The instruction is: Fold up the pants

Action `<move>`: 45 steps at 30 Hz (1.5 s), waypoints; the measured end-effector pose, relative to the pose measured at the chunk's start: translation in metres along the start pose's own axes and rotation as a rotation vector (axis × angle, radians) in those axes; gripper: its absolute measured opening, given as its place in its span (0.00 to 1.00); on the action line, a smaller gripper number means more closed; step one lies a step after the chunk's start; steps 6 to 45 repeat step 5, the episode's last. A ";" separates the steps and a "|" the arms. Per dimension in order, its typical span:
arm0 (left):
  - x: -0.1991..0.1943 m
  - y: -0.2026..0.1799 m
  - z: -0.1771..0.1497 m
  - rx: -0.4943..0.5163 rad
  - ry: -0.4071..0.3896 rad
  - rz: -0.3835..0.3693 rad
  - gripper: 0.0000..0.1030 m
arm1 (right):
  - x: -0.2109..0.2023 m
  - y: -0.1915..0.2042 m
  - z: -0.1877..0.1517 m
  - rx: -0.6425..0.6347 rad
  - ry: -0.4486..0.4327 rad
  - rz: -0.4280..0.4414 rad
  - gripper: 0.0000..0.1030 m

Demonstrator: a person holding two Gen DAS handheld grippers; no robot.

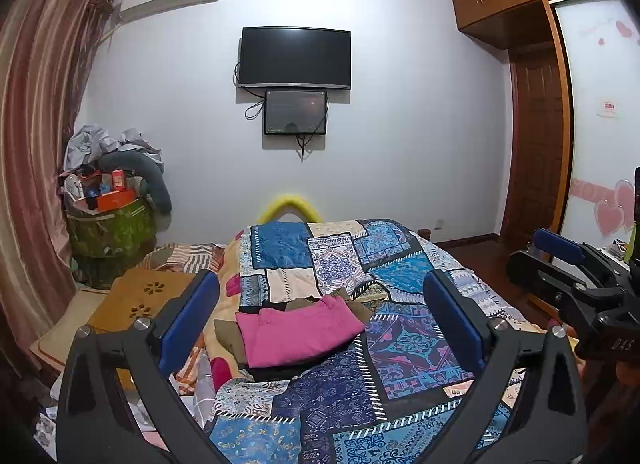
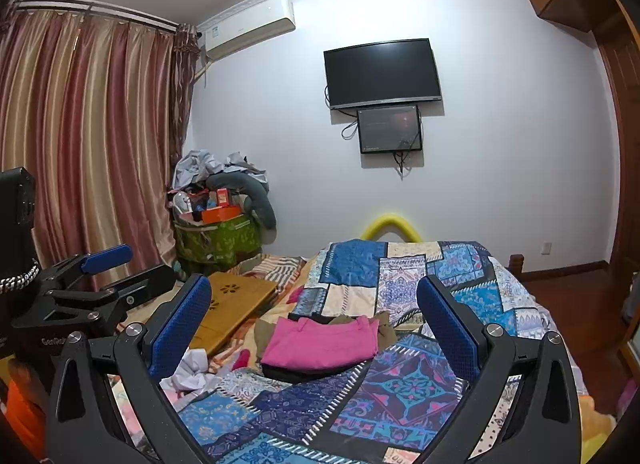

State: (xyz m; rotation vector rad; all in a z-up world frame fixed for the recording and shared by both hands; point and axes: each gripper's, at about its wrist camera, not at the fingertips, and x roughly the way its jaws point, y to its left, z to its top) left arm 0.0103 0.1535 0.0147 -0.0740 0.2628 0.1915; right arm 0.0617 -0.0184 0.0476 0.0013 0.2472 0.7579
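Note:
Folded pink pants (image 1: pixel 298 331) lie on top of a small stack of folded olive and dark garments (image 1: pixel 230 338) on the patchwork bedspread (image 1: pixel 400 364). The stack also shows in the right wrist view (image 2: pixel 322 340). My left gripper (image 1: pixel 320 296) is open and empty, held above the bed short of the stack. My right gripper (image 2: pixel 314 300) is open and empty too, held level beside the left one; it shows at the right edge of the left wrist view (image 1: pixel 560 252). The left gripper shows at the left of the right wrist view (image 2: pixel 108 264).
A wooden lap desk (image 1: pixel 140 300) lies on the bed's left side. White crumpled cloth (image 2: pixel 190 370) lies near the bed's left edge. A green basket piled with clutter (image 1: pixel 110 224) stands by the curtain. A wardrobe (image 1: pixel 532 136) stands on the right.

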 end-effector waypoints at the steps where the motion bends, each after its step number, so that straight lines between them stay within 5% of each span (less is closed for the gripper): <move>1: 0.000 0.000 0.000 -0.001 0.001 -0.002 1.00 | 0.000 0.000 0.000 0.002 0.002 0.000 0.99; 45: 0.002 0.001 -0.001 -0.012 0.007 -0.011 1.00 | 0.002 -0.002 -0.001 0.009 0.006 -0.002 0.99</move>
